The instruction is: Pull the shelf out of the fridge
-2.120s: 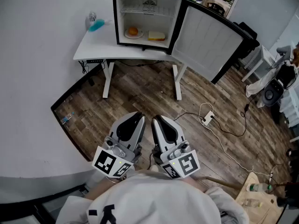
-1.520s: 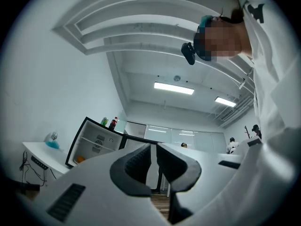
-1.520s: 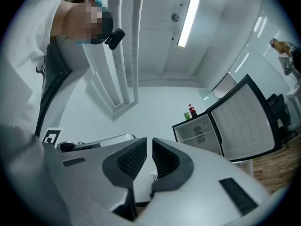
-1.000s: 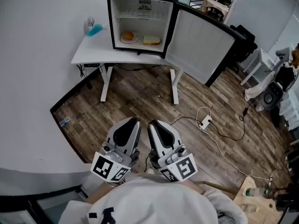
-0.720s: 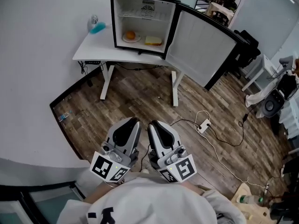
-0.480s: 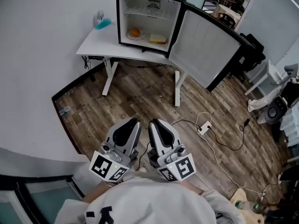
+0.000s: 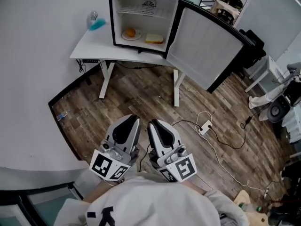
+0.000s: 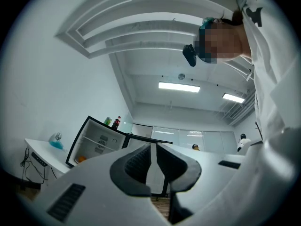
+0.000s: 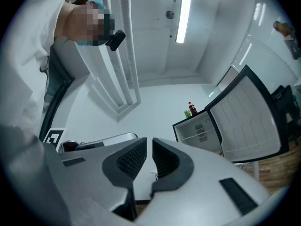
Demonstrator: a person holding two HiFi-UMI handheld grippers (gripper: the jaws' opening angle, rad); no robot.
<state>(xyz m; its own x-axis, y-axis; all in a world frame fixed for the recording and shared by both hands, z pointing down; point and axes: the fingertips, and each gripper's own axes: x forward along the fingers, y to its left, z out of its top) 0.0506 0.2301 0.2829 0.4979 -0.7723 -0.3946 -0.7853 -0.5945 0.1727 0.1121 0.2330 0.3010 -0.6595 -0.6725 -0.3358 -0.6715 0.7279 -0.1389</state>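
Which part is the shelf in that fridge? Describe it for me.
Find the small black fridge standing open on the white desk. Inside, the shelf is the thin white wire rack across the upper part. Unlike the orange and the pale yellow block below, it spans the full width.

Left claw and right claw — side by side, closed, empty.

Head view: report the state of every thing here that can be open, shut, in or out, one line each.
Fridge door: open wide.
Shelf: fully inside, not pulled out.
Left gripper: fingers shut, nothing between them.
Right gripper: fingers shut, nothing between them.
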